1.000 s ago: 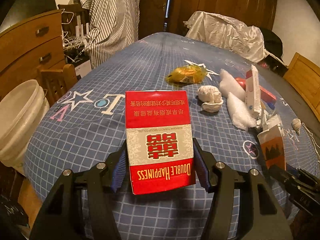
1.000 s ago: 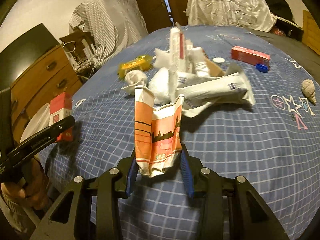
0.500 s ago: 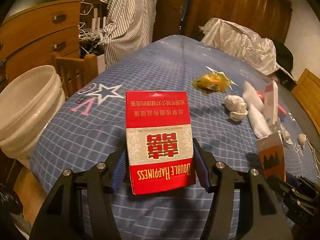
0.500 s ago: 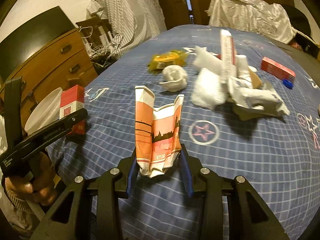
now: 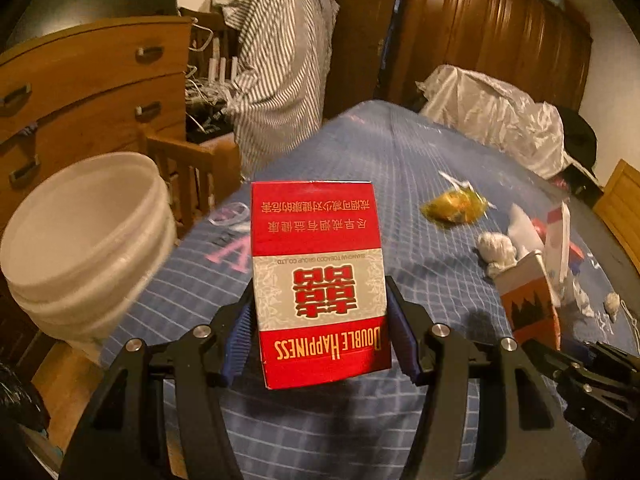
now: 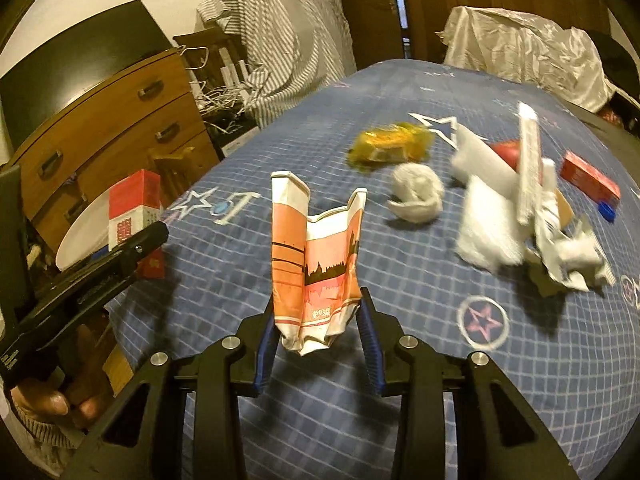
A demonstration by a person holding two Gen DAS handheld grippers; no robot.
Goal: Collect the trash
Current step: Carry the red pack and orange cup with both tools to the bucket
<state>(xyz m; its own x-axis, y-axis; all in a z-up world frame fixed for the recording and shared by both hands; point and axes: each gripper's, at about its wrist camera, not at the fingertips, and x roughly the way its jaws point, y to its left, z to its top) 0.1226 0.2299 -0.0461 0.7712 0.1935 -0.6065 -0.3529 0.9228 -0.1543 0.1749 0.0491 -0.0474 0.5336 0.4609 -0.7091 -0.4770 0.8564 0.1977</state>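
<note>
A: Closest to you, what is your left gripper [image 5: 320, 344] doing?

B: Its blue pads are clamped on the lower sides of a red and silver cardboard cigarette box [image 5: 320, 280], printed "Double Happiness" upside down, held upright above the near edge of the blue grid-patterned bedspread [image 5: 360, 432].

A: And your right gripper [image 6: 316, 320]?

B: It is pinched on the bottom of a crumpled orange and white paper carton [image 6: 316, 260], torn open at the top and held off the bedspread. In the left wrist view that carton shows at the right, beside the red box.

A: Where is the bin for you?

B: A round white plastic bucket [image 5: 84, 236] stands on the floor left of the bed, just beyond and left of the red box. In the right wrist view the box appears in front of the bucket's rim, and your hand [image 6: 48, 400] grips the left tool's handle in the lower left corner.

A: What lies further out?

B: On the bedspread, a balled white tissue [image 6: 416, 196], then a crinkled yellow plastic wrapper [image 6: 388, 144], and to the right a heap of white paper and packaging [image 6: 516, 224] with a small red box [image 6: 588, 178] past it. Beyond the bucket stands a wooden chest of drawers [image 5: 80, 92]; a striped cloth [image 5: 276, 68] hangs behind it, and a white sheet-covered bundle [image 5: 496, 116] sits at the far end.
</note>
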